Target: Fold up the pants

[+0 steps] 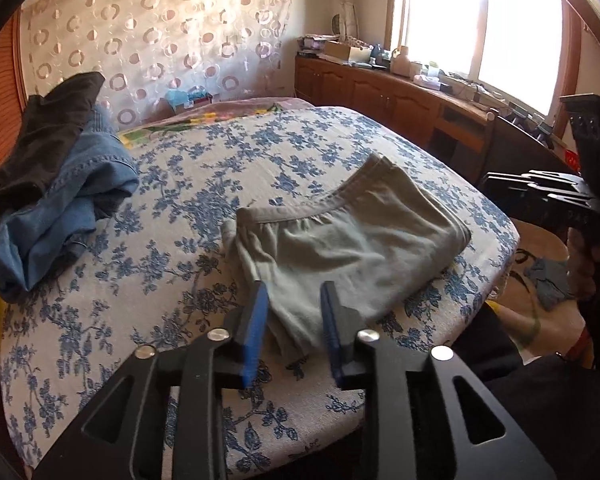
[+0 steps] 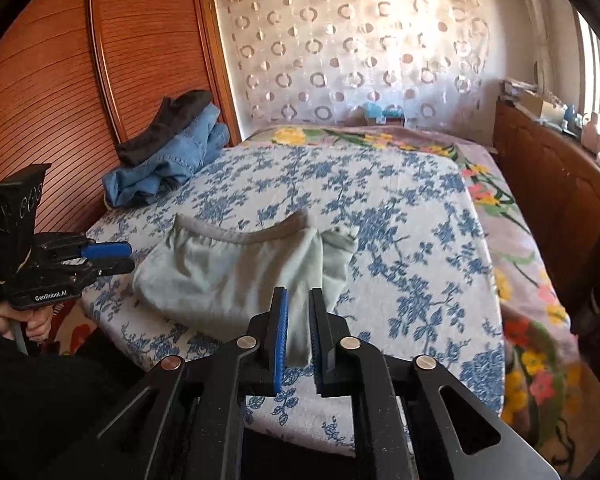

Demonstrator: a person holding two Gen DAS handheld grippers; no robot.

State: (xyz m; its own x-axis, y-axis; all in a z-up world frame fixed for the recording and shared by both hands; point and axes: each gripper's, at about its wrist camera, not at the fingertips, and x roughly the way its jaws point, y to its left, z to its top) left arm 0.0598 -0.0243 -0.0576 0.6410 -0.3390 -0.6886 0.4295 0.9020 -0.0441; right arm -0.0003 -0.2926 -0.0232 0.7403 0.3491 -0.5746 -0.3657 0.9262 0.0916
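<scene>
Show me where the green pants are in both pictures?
Left wrist view: the grey-green pants lie folded at centre, just beyond the left claw.
Right wrist view: the pants sit centre-left, ahead of the right claw.
Shared landmark: the blue jeans pile, far left on the bed.

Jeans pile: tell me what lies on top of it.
A black garment lies on top of the jeans, covering their upper folds. What it is exactly can't be told.

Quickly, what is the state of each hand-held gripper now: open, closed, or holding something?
Left hand-held gripper: open, holding nothing, over the near edge of the grey-green pants.
Right hand-held gripper: open, holding nothing, above the same pants.
</scene>
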